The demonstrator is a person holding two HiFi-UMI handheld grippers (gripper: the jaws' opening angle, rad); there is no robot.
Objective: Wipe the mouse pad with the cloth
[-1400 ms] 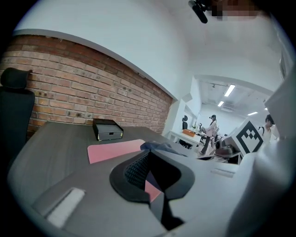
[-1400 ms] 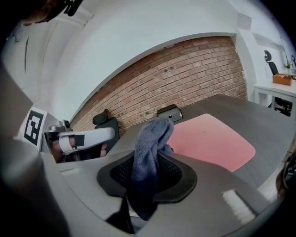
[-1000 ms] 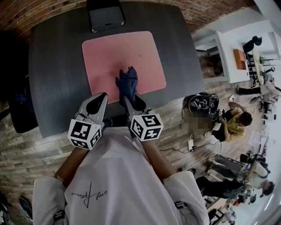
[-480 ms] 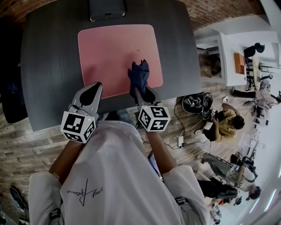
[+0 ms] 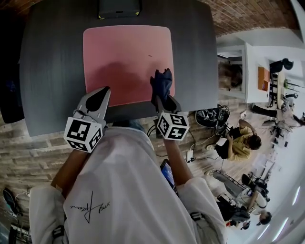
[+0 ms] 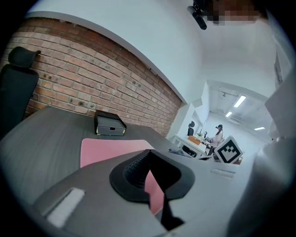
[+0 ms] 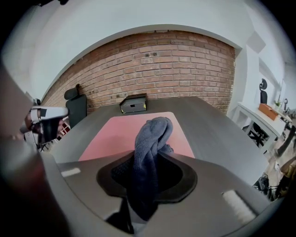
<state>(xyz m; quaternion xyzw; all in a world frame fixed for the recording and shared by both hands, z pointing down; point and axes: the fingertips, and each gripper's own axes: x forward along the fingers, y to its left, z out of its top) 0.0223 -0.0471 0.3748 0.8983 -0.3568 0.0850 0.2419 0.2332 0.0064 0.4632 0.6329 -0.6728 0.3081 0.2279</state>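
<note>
The left claw [image 5: 102, 94] sits over the near left part of the mouse pad [image 5: 124, 52], its jaws together with nothing between them. I cannot tell whether it presses on the pad. If it does not, the pink pad lies loose on the dark tabletop [image 5: 52, 62], and a dragging stroke could slide it or swing it toward the black box [image 5: 119, 6] at the far edge.

Further right, the right claw [image 5: 164, 98] is clamped on the dark blue cloth [image 5: 161, 82], which stands out of the jaws as a narrow twisted bunch over the pad's near right corner. Bunched this way, it probably meets the pad with only a small patch, so passes may leave unwiped bands. A hard drag might also tug the cloth out of the grip.

The corner is the nearer hazard: a stroke running right could leave the pad for bare tabletop, and one coming back could catch the edge and fold it over.
</note>
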